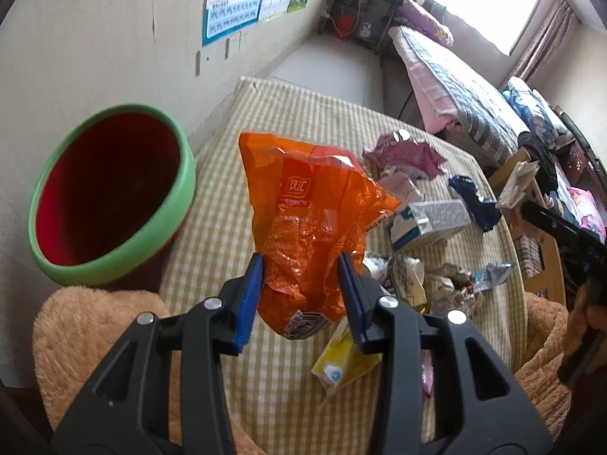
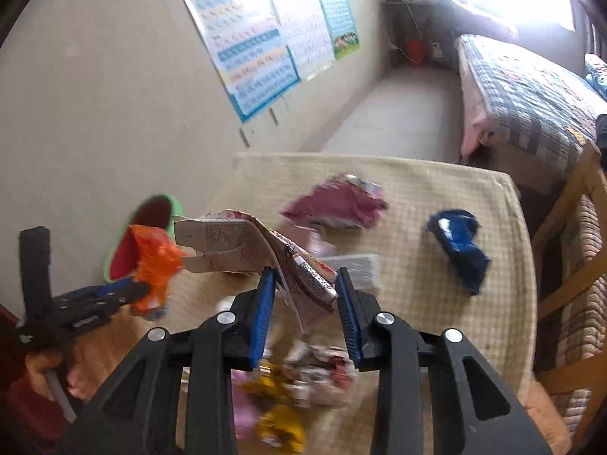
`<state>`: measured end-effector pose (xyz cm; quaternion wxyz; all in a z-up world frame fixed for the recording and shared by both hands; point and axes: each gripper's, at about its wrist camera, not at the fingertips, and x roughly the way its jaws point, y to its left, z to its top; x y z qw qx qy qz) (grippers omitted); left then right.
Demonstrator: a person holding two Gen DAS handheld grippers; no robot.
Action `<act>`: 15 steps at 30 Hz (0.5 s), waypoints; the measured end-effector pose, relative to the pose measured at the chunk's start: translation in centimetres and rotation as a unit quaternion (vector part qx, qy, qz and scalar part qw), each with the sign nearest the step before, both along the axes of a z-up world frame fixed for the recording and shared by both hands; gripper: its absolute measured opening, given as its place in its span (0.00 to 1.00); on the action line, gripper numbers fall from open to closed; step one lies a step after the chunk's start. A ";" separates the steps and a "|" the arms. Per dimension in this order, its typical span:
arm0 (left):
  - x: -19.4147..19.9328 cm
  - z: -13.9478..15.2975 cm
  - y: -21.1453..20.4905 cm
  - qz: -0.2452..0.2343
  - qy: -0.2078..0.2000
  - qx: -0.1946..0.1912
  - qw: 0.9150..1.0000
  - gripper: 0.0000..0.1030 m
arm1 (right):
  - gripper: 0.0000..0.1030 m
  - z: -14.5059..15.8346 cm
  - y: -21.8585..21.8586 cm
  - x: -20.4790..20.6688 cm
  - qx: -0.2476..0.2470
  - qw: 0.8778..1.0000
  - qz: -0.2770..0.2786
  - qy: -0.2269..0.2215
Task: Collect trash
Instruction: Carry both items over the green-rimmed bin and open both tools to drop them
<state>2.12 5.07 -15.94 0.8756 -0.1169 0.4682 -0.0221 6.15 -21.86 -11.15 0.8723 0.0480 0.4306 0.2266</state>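
My left gripper (image 1: 301, 265) is shut on an orange snack bag (image 1: 311, 208) and holds it above the table, to the right of a red bin with a green rim (image 1: 110, 193). In the right wrist view the left gripper (image 2: 125, 292) holds the orange bag (image 2: 153, 265) in front of the bin (image 2: 151, 208). My right gripper (image 2: 305, 280) is shut on a flattened cardboard carton (image 2: 242, 250), lifted above the table. Loose trash lies on the checked tablecloth (image 1: 303, 113): a purple wrapper (image 1: 402, 155), a blue wrapper (image 1: 474, 197), a small box (image 1: 428, 220), a yellow packet (image 1: 341, 367).
A wall with posters (image 1: 235, 3) runs along the left. A bed (image 1: 455, 83) and a wooden chair (image 2: 569, 227) stand to the right of the table. A fuzzy tan cushion (image 1: 98, 326) lies at the near edge. More crumpled wrappers (image 2: 303, 379) lie under my right gripper.
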 end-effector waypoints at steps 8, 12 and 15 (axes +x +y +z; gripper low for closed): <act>-0.3 2.3 4.7 0.044 -0.030 -0.002 0.999 0.37 | 0.31 -0.5 6.9 -0.1 0.018 0.999 0.037 0.019; -0.7 3.2 8.2 0.071 -0.042 0.010 0.997 0.37 | 0.31 -1.2 10.9 0.6 0.034 0.997 0.061 0.038; -0.8 3.2 10.9 0.089 -0.042 0.024 0.995 0.37 | 0.32 -1.5 14.3 1.6 0.047 0.994 0.082 0.051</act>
